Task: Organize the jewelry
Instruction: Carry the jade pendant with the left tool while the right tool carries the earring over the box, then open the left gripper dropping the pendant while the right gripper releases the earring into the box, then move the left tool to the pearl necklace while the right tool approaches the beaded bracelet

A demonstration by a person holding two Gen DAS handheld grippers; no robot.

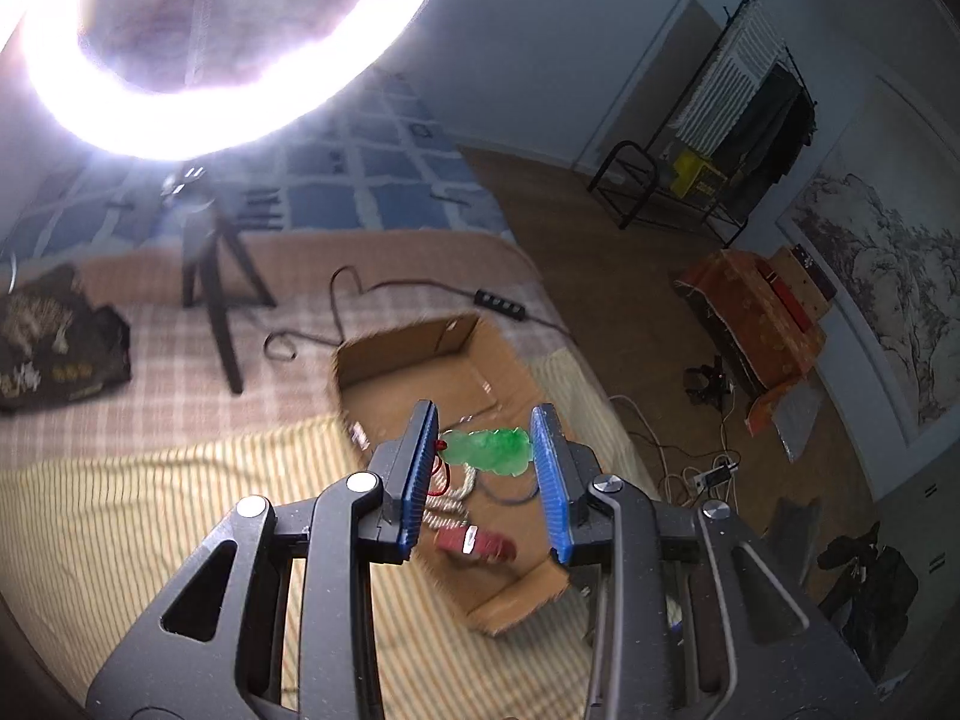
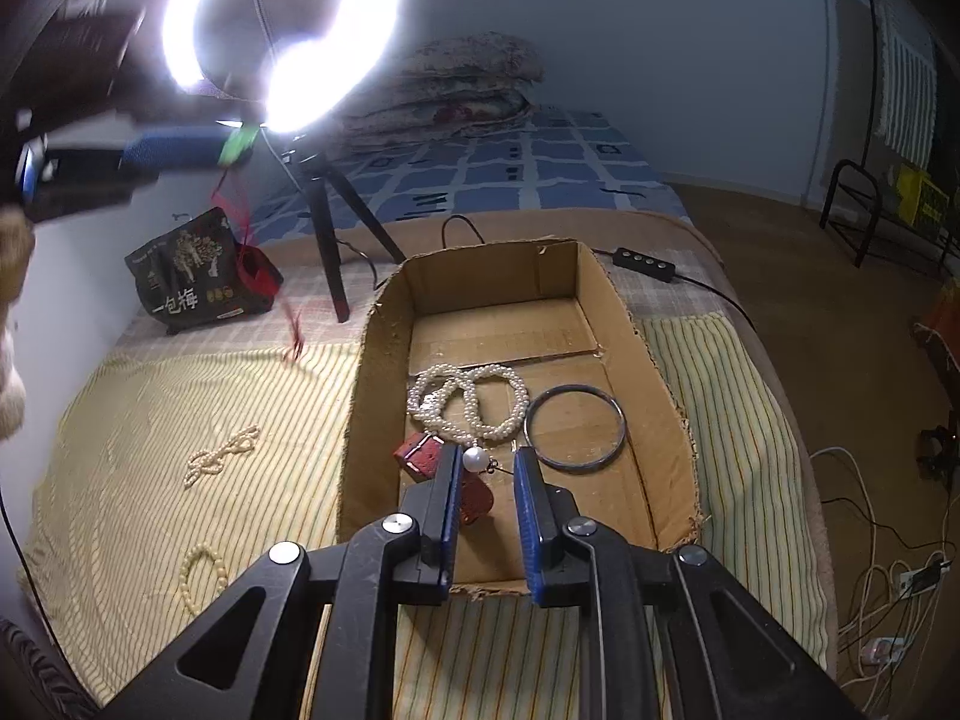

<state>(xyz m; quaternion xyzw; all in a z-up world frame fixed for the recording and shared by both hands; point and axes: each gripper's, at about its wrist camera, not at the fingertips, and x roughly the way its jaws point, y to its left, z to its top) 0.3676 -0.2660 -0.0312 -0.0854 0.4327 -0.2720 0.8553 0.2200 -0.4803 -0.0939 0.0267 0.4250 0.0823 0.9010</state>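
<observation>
My left gripper point(image 1: 485, 426) is shut on a green jade pendant point(image 1: 489, 450) with a red cord, held high above the cardboard box point(image 1: 384, 360). In the right wrist view the left gripper point(image 2: 174, 150) is at the upper left with the pendant point(image 2: 237, 147) and the red cord point(image 2: 246, 246) hanging from it. My right gripper point(image 2: 485, 465) is open over the near end of the box point(image 2: 375, 396). In the box lie a pearl necklace point(image 2: 468, 399), a dark bangle point(image 2: 575, 427), a red piece point(image 2: 420, 453) and a single pearl on a wire point(image 2: 475, 457).
On the striped yellow cloth point(image 2: 210, 396) left of the box lie a small pearl strand point(image 2: 219, 453) and a cream bead bracelet point(image 2: 201, 579). A ring light on a tripod point(image 2: 324, 228) and a black bag point(image 2: 192, 270) stand behind. A remote and cable point(image 2: 645, 264) lie at the back right.
</observation>
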